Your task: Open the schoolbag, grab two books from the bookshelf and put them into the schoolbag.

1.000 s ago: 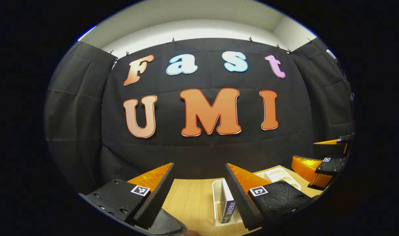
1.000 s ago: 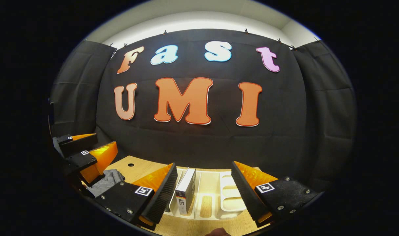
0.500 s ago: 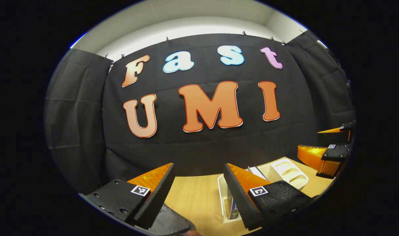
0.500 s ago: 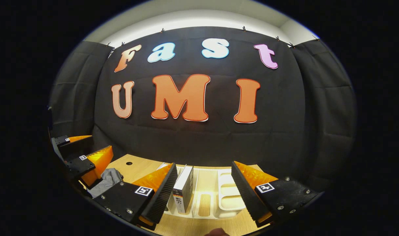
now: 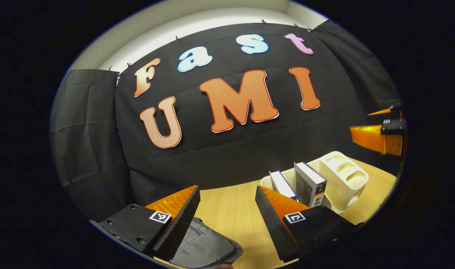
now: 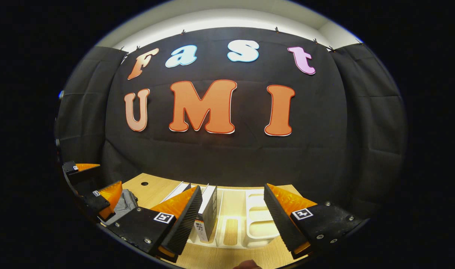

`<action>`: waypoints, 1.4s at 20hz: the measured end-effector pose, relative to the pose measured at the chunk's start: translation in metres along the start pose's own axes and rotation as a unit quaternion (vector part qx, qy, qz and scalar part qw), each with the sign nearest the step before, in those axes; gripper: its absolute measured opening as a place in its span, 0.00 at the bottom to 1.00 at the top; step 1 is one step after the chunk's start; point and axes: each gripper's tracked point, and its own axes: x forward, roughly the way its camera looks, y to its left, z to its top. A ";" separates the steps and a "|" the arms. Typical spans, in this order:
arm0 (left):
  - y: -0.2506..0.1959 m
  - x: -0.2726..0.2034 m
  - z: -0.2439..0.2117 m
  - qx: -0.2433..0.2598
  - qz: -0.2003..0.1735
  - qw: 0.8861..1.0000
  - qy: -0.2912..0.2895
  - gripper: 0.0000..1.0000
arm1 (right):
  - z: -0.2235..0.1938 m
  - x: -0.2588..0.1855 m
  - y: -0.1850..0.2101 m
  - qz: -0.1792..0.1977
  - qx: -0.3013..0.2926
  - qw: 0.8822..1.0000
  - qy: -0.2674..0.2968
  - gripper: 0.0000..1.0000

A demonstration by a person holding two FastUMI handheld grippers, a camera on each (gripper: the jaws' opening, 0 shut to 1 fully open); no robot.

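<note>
The schoolbag (image 5: 203, 244) is cut off by the lower edge.

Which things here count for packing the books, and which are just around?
For the job:
- schoolbag, dark fabric under the left gripper
- two books standing in the white bookshelf
- right gripper, open in front of the rack

Just there:
- wooden table
- black cloth wall

2 books (image 6: 209, 211) upright in bookshelf (image 6: 259, 224)
</note>
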 end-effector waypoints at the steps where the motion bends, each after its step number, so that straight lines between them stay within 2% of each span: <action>1: -0.001 -0.002 -0.010 0.010 0.000 1.000 0.007 0.94 | -0.002 0.000 -0.002 -0.002 -0.001 1.000 0.001 0.99; 6: 0.002 -0.002 -0.057 0.067 0.004 0.997 0.043 0.95 | -0.006 0.003 -0.016 -0.017 -0.002 1.000 0.004 0.98; 12: -0.001 -0.008 -0.115 0.153 0.007 0.985 0.086 0.96 | -0.013 0.005 -0.027 -0.021 -0.004 1.000 0.010 0.98; 18: 0.013 -0.022 -0.180 0.237 0.019 0.961 0.142 0.95 | -0.020 0.005 -0.034 -0.017 -0.007 1.000 0.017 0.98; 28: 0.029 -0.040 -0.254 0.306 0.022 0.926 0.223 0.94 | -0.028 0.003 -0.044 -0.009 -0.007 1.000 0.024 0.98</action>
